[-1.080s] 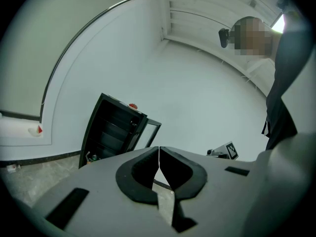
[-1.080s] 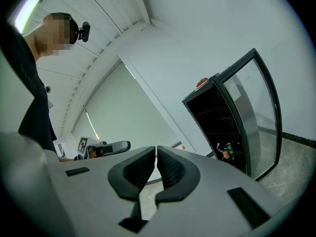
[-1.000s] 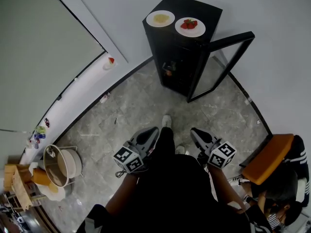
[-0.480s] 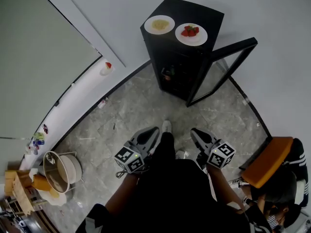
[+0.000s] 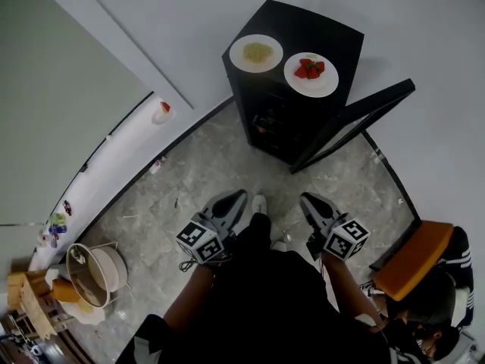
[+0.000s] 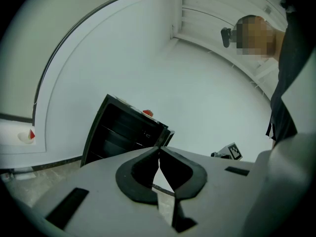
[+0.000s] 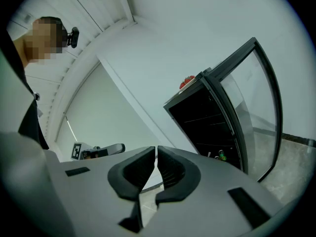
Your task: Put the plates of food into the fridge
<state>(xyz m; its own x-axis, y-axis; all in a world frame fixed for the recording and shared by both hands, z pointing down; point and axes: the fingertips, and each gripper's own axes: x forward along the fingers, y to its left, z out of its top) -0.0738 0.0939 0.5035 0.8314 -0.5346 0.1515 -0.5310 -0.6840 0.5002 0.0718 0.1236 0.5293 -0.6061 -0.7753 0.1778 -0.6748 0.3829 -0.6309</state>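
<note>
A black mini fridge (image 5: 292, 89) stands against the wall with its glass door (image 5: 352, 123) swung open to the right. On its top sit two white plates: one with yellow food (image 5: 256, 52) at the left, one with strawberries (image 5: 311, 73) at the right. My left gripper (image 5: 232, 203) and right gripper (image 5: 311, 203) hang low in front of me, well short of the fridge, both shut and empty. The left gripper view shows the fridge (image 6: 123, 130) ahead; the right gripper view shows its open door (image 7: 247, 107) and dark shelves.
Grey marble floor (image 5: 204, 173) lies between me and the fridge. A pot stand (image 5: 95, 264) and wooden items sit at the lower left by the white baseboard. A seated person beside an orange chair (image 5: 413, 256) is at the lower right.
The view has shifted a little: the fridge and plates now appear slightly lower and further right. Both grippers stay shut at roughly the same place in front of me.
</note>
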